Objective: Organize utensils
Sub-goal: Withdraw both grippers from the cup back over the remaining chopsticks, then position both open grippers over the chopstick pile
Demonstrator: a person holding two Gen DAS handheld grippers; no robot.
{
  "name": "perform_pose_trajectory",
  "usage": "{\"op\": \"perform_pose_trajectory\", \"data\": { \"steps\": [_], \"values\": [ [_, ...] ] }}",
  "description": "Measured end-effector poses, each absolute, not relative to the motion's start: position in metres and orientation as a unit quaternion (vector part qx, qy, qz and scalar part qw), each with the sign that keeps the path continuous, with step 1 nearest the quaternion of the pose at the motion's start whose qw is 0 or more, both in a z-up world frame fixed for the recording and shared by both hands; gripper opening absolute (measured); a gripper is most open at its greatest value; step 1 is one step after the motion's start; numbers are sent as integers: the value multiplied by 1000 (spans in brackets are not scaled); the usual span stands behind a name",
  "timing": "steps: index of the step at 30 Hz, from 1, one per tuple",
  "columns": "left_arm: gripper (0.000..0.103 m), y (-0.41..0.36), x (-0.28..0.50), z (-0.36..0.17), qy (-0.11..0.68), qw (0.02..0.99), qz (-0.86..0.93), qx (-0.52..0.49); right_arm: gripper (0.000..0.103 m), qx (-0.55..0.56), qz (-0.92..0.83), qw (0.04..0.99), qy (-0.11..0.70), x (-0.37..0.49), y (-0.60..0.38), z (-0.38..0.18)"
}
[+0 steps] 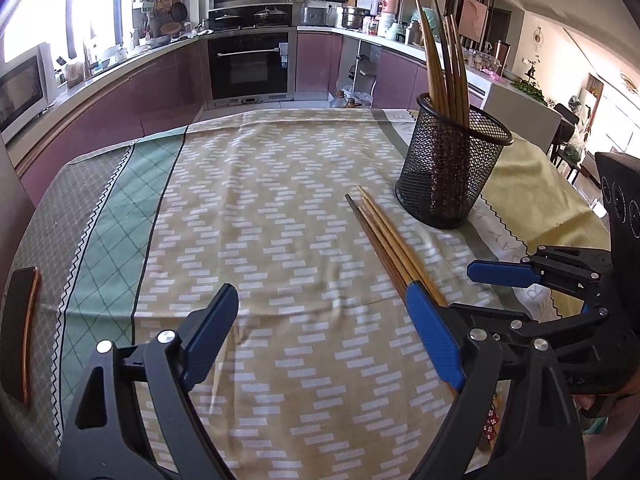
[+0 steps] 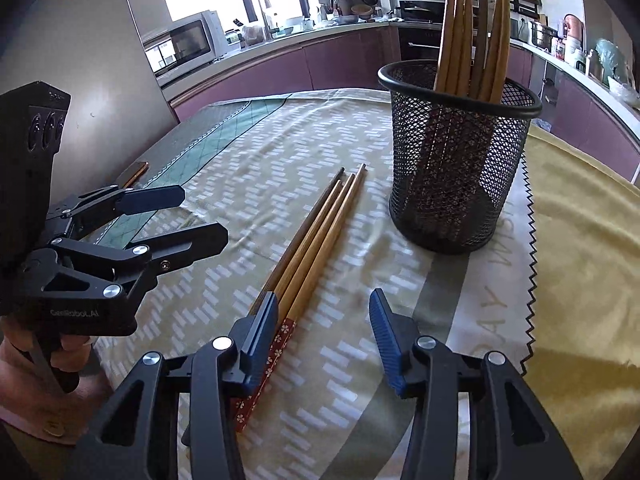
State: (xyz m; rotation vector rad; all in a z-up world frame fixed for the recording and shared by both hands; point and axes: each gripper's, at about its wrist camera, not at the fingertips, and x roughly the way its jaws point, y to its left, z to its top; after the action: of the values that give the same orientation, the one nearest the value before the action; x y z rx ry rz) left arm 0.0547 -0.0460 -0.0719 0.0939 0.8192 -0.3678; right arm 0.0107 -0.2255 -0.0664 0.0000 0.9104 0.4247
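On the worktop [image 2: 280, 128], near the cup [image 2: 456, 152], I am holding both grippers spread and empty: the left gripper [image 1: 320, 332] left of the chopsticks [image 2: 316, 232], the right gripper [image 2: 324, 336] half-straddling them. Closing skewed risks scattering them or snagging cloth.

Left gripper [image 1: 320, 336] low over a patterned tablecloth [image 1: 256, 216], blue pads spread wide with nothing between them, loose chopsticks [image 1: 384, 236] lying just beside its right pad, black mesh cup [image 1: 452, 168] holding upright chopsticks beyond, right gripper [image 1: 456, 292] alongside, phone [image 1: 20, 332] at the table's left edge.
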Motion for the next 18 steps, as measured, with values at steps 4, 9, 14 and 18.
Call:
{"op": "perform_pose_trajectory", "data": {
  "steps": [4,9,14,18],
  "values": [
    [85,-46,54,-73,399,898,-178,44,45,-7,200,876,438,12,-221,-68],
    [85,-46,56,-75,403,897,-178,44,43,-8,196,876,440,13,-222,-69],
    [84,-47,57,-76,404,895,-181,47,42,-10,194,875,443,15,-221,-69],
    [84,-50,57,-79,408,892,-187,52,39,-8,194,873,447,15,-223,-69]
  ]
}}
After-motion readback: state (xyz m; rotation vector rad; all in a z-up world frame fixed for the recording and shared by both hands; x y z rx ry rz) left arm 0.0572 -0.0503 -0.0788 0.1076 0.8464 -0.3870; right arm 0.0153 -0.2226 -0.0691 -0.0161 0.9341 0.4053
